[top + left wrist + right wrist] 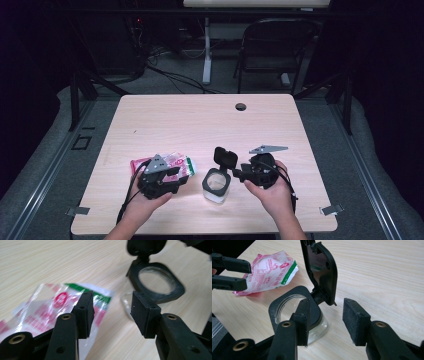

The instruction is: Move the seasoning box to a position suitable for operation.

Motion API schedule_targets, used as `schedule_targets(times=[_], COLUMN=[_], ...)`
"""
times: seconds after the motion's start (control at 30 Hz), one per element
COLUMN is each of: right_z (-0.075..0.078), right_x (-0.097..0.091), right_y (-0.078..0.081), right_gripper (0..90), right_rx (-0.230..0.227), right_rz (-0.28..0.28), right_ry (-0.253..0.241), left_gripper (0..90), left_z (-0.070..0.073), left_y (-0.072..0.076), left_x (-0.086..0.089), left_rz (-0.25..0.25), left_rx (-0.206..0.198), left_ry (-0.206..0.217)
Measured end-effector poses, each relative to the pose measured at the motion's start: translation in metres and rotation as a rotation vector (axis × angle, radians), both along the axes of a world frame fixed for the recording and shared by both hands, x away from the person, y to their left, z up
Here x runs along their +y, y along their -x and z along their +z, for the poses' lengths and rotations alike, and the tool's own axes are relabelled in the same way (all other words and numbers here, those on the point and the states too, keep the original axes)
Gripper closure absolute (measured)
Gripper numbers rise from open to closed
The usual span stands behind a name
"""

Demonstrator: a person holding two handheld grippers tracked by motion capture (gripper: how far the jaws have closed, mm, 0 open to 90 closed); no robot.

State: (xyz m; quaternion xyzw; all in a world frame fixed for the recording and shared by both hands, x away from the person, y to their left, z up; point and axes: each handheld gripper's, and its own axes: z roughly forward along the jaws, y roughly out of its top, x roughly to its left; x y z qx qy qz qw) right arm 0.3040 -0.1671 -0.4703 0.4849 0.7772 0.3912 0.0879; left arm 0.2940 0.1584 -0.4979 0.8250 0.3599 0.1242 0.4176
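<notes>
A clear jar [216, 186] with a black rim stands near the table's front, its flip lid [225, 156] raised. In the right gripper view, my right gripper [325, 315] is open just in front of the rim [274, 307] and the upright lid [322, 270], with nothing between its pads. It comes at the jar from the right in the high view [238, 173]. A pink, white and green packet [172, 164] lies flat to the jar's left. My left gripper [112, 307] hovers open over the packet's [50, 307] right end, and the jar [160, 293] is ahead of it.
The pale wooden table [200, 125] has a round cable hole [241, 106] near its far edge. A dark folding chair [272, 45] and desk legs stand on the floor beyond. Both hands are near the front edge.
</notes>
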Motion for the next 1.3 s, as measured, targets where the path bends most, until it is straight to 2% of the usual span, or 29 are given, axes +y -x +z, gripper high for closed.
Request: schedule_targets(times=[0.13, 0.23, 0.37, 0.43, 0.47, 0.63, 0.7, 0.83, 1.03, 1.17, 1.3], right_z=[0.003, 0.006, 0.01, 0.009, 0.009, 0.005, 0.005, 0.003, 0.002, 0.003, 0.003], right_x=[0.001, 0.003, 0.006, 0.009, 0.01, 0.014, 0.014, 0.01, 0.003, -0.003, -0.006], right_y=[0.004, 0.006, 0.006, 0.005, 0.005, 0.003, 0.003, 0.004, 0.011, 0.015, 0.018], right_gripper=[56.5, 56.1, 55.8, 55.7, 55.7, 55.6, 55.4, 55.1, 54.5, 54.4, 54.4], right_rx=[-0.002, -0.008, -0.014, -0.01, -0.007, -0.002, 0.002, 0.0, 0.006, 0.008, 0.003], right_rz=[0.012, 0.029, 0.045, 0.048, 0.051, 0.057, 0.057, 0.053, 0.019, 0.001, -0.008], right_ry=[0.002, -0.002, -0.005, -0.025, -0.019, -0.016, -0.016, -0.026, -0.041, -0.053, -0.059], left_gripper=[52.2, 51.2, 48.8, 47.4, 46.8, 45.6, 45.6, 45.4, 42.8, 42.5, 41.6], left_z=[-0.006, -0.013, -0.02, -0.023, -0.024, -0.035, -0.039, -0.047, -0.052, -0.054, -0.057], left_y=[0.006, 0.011, 0.009, 0.008, 0.008, 0.004, 0.003, 0.002, -0.002, -0.005, -0.008], left_x=[0.013, 0.025, 0.037, 0.039, 0.039, 0.03, 0.025, 0.014, 0.003, -0.004, -0.009], left_rz=[0.04, 0.07, 0.117, 0.124, 0.122, 0.105, 0.081, 0.058, 0.061, 0.066, 0.077], left_rx=[-0.002, 0.012, 0.024, 0.015, 0.018, 0.014, 0.016, 0.003, -0.027, -0.047, -0.05], left_ry=[-0.029, -0.052, -0.05, -0.049, -0.052, -0.082, -0.1, -0.165, -0.213, -0.232, -0.244])
